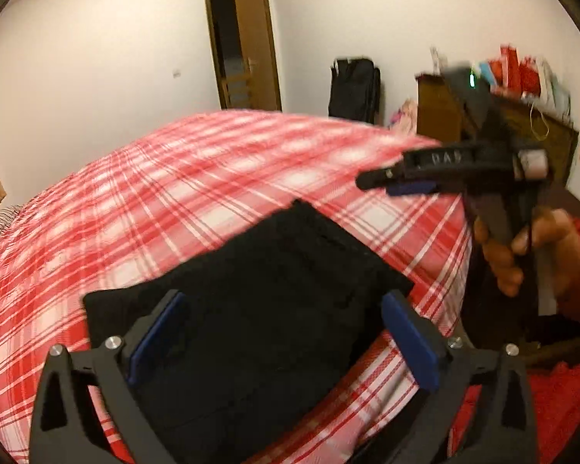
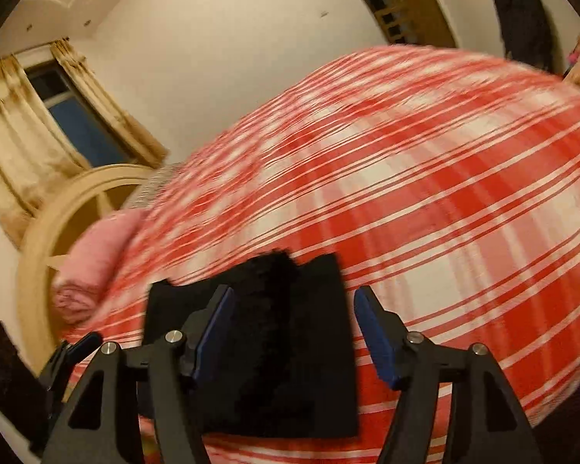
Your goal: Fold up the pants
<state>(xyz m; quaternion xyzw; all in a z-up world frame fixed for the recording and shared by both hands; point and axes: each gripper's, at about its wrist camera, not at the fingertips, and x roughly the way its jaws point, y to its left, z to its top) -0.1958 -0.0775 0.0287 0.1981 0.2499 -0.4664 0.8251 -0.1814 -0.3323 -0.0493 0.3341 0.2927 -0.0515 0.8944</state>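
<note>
1. Hovering above the bed, the left claw is spread wide with nothing between its blue pads; the black pants lie beneath it as a compact dark rectangle on the red-and-white plaid cover, near the bed's closest edge.
2. The right claw is likewise released and empty in its own view, poised over the same pants, which look already folded into a stack. In the left view the right claw is seen side-on to the right of the pants, so its gap cannot be read there.
3. Risk, as I judge it: both views are smeared by motion, so a fast pass close over the pants could catch an upper layer with a pad and drag the fold open.
4. The pants sit close to the bed's near edge; a nudge toward that edge could slide the stack off, since the cover looks smooth and slightly domed.
5. One layer in the right view shows a fuzzy, raised ridge along the middle of the pants; pressing or pinching there unevenly could skew the stack rather than flatten it.
6. Writing: pale letters on the right claw's side, in the left view, read roughly "DAS", too blurred to confirm. No label is readable on the pants.
</note>
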